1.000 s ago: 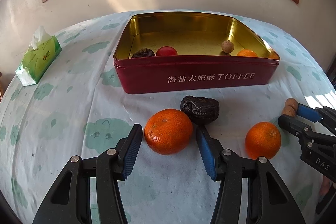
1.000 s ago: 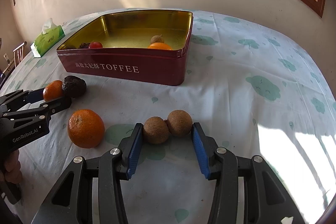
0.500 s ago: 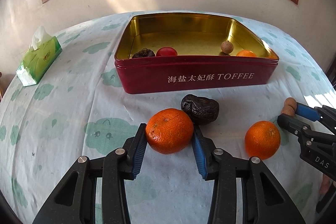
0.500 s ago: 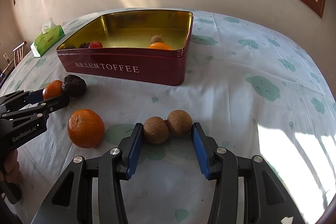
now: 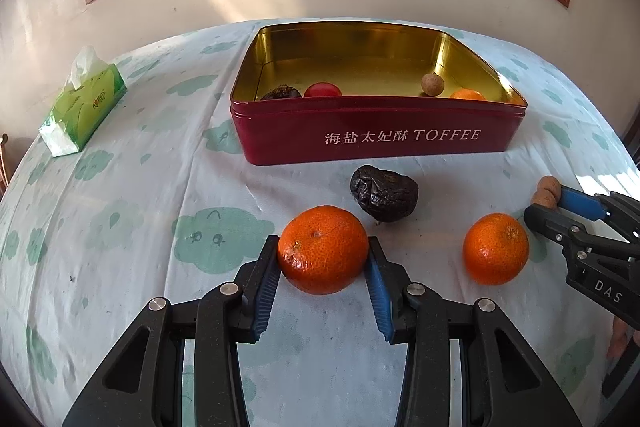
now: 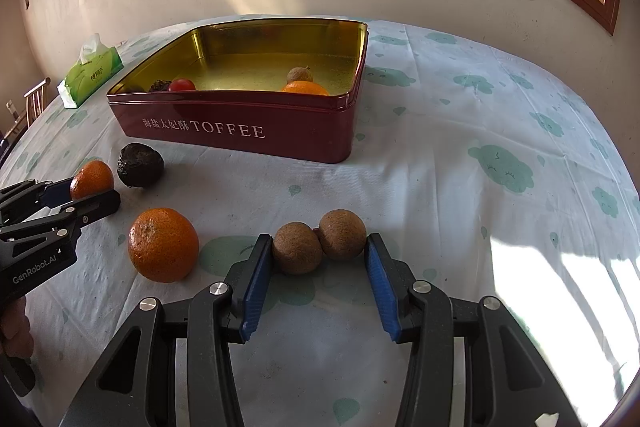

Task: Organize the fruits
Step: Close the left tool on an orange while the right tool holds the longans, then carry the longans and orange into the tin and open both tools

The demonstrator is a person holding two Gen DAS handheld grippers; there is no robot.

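Observation:
My left gripper [image 5: 323, 267] is shut on a mandarin [image 5: 322, 249] that rests on the tablecloth. A wrinkled dark fruit [image 5: 384, 197] lies just behind it and a second mandarin [image 5: 495, 248] to its right. My right gripper [image 6: 318, 259] has its pads touching a pair of brown longans [image 6: 320, 241] on the cloth. In the right wrist view the left gripper [image 6: 86, 193] holds the first mandarin [image 6: 92, 179] at the far left. The red TOFFEE tin [image 5: 376, 137] holds a dark fruit, a red tomato [image 5: 322, 90], a longan [image 5: 432, 83] and a mandarin.
A green tissue pack [image 5: 82, 107] lies at the far left of the table. The tablecloth [image 6: 500, 167] is white with green cloud prints. A wall with a wood-framed window stands behind the table. Sunlight falls on the cloth at the right.
My left gripper closed from wide open onto the near mandarin. My right gripper stayed around the two longans without moving.

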